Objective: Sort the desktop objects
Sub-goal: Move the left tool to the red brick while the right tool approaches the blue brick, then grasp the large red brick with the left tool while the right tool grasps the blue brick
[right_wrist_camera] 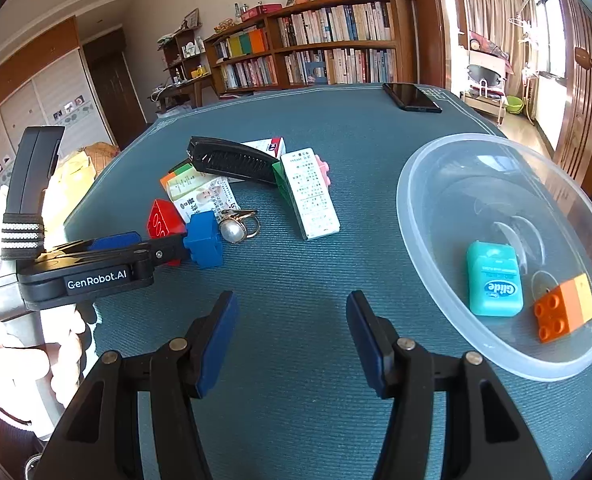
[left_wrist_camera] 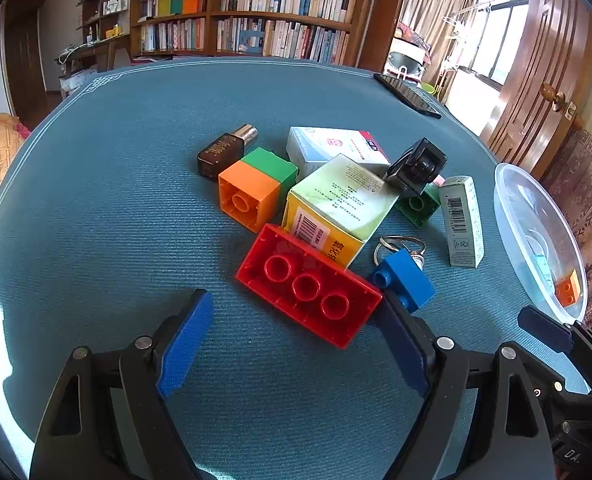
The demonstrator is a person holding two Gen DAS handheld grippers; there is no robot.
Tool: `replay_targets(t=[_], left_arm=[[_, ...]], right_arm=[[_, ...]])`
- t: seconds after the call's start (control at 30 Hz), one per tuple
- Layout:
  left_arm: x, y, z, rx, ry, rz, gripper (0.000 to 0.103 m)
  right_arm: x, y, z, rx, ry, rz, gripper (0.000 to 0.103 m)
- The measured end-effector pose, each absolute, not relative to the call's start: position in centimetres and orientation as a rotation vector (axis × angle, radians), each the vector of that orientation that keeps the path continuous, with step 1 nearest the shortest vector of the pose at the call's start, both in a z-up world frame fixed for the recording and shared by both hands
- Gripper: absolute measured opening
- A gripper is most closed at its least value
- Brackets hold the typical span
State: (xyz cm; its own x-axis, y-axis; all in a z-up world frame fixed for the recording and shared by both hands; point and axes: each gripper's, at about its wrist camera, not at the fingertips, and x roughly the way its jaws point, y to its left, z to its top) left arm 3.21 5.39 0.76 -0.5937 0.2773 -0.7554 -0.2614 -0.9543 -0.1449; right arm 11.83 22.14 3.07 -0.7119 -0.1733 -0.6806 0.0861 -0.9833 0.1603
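A pile of objects lies on the blue-green mat [left_wrist_camera: 136, 200]. My left gripper [left_wrist_camera: 296, 300] is open, and its fingertips flank the near end of a red brick [left_wrist_camera: 308, 284] without pressing it. A blue brick [left_wrist_camera: 404, 280] touches the right finger. Behind them lie an orange brick [left_wrist_camera: 248, 196], a green brick [left_wrist_camera: 272, 164], a yellow-green box [left_wrist_camera: 336, 208], a black brush [left_wrist_camera: 416, 168] and a pearl ring [right_wrist_camera: 236, 226]. My right gripper [right_wrist_camera: 292, 300] hangs open over bare mat, left of the clear bowl [right_wrist_camera: 416, 184]. The bowl holds a teal floss case [right_wrist_camera: 494, 280] and an orange-yellow brick [right_wrist_camera: 564, 308].
A brown bottle [left_wrist_camera: 224, 148], a white box [left_wrist_camera: 332, 144], a narrow pale box [left_wrist_camera: 462, 220] and a dark green brick [left_wrist_camera: 418, 206] lie in the pile. A black phone [right_wrist_camera: 412, 96] rests at the far edge. A gloved hand [right_wrist_camera: 28, 352] holds the left gripper.
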Motion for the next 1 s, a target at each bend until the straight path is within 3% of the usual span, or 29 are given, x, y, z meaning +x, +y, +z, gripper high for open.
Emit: replay_targets(t=[0.5,0.53,0.6,1.0], left_arm=[[2.0,5.3,0.8,-1.192,0.049,2.569,0.086],[2.1,5.2,0.7,-1.188,0.054,2.573,0.085],[2.3,5.1,0.7,-1.179,0.070,2.589,0.072],[3.8,3.1,2.1,-1.083,0.078,2.730,0.072]], right_arm=[[11.6,21.2,2.9,1.125,-0.164,-2.746,0.061],[11.5,21.1,2.9,1.123,-0.164,-2.745,0.061],[11.4,20.9,2.9,1.120,-0.162,-2.742,0.061],[9.8,19.1,3.2,1.096,-0.167,-2.694,0.061]])
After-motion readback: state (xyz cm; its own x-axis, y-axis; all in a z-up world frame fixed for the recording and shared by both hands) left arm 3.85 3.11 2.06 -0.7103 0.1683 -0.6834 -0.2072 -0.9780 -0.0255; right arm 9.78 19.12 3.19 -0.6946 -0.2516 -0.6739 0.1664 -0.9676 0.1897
